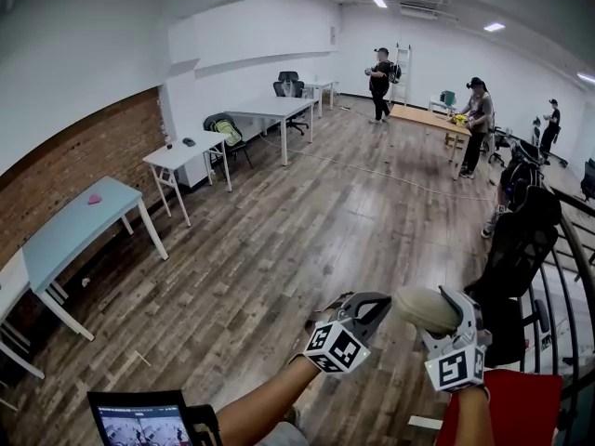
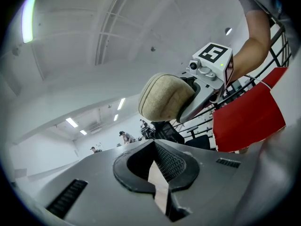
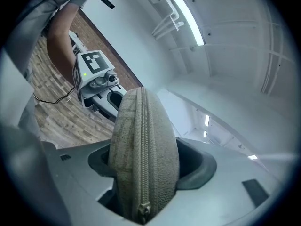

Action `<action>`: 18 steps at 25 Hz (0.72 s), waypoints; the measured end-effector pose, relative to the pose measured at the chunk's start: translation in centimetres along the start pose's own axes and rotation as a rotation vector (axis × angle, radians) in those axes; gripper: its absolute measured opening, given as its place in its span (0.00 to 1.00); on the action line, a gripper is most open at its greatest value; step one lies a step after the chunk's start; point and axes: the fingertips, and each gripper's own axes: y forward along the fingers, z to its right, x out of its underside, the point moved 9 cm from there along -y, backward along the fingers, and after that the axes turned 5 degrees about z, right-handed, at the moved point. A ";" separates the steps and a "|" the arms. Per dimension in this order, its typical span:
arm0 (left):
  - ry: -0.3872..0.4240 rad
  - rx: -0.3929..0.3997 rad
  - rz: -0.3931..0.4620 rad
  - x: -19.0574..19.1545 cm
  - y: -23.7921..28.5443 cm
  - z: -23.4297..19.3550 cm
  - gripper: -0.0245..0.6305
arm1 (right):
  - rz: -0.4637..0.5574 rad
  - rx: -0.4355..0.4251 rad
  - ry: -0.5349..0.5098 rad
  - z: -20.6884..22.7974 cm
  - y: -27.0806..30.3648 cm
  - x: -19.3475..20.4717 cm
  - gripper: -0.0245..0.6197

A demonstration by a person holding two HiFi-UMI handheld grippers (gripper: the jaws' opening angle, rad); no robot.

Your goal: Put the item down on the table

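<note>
Hold: the right gripper is clamped on a tan oval fabric pouch with a zip. The pouch stands edge-on in the curved hollow of the jaws, its zip seam facing that gripper's camera.
Pouch position: in the air, resting on nothing. It juts out of the jaws toward the left gripper, which hangs just beside it without touching.
Long axis: it runs out along the right gripper's jaws, roughly across the person's front in the head view.
Left gripper: jaws drawn together to a thin slit, nothing between them.
Nearer hand: the right one already carries the pouch, so the put-down looks like its job.
Below the grippers: brown wooden plank floor, no table top.
Tables: a pale blue table well off to the left of the left gripper, white desks beyond it, and a long wooden desk far ahead.
Right of the right gripper: a black office chair and a red flat panel, both near.
Room: a large white hall with a brick strip on the left wall and people far ahead.
Progress: not yet set down; I judge the pouch must reach a table before release.
</note>
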 end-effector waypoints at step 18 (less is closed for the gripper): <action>-0.029 0.077 0.010 7.1 6.5 -6.0 0.04 | -0.063 -0.004 0.023 2.0 9.3 4.7 0.51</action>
